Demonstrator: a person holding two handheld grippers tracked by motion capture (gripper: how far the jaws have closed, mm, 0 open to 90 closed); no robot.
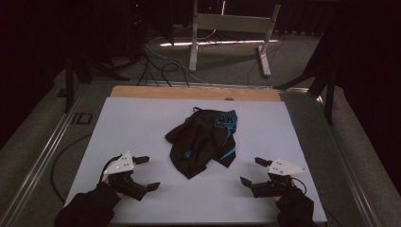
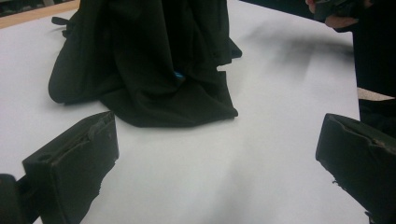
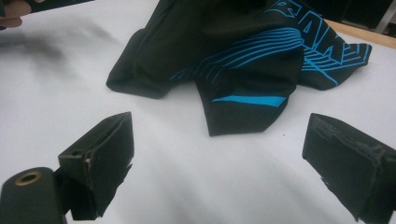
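So, approach stage: both tools sit near the person's edge of the white table sheet [image 1: 142,123], w/ the crumpled black shorts [image 1: 203,142] lying mid-sheet between them, a bit farther out. Garment is bunched, blue print [image 3: 289,46] showing on its right/far part, a blue stripe on a folded lobe pointing near-right. Left gripper [image 1: 147,173] is near-left of the cloth, jaws spread wide, nothing in them; in the left gripper view the nearest dark hem [image 2: 187,116] lies just ahead of the jaws, not touching. Right gripper [image 1: 252,171] is near-right, also wide open & empty; in the right gripper view the striped lobe [image 3: 243,107] sits right ahead between its jaws, still apart.

Judgement: no grasp begun yet. Next move prob. calls for each tool to go fwd and low to the sheet, take a single edge or corner of fabric per side, then close, so the shorts can be pulled flat. Thick folds risk a pinch through several layers.
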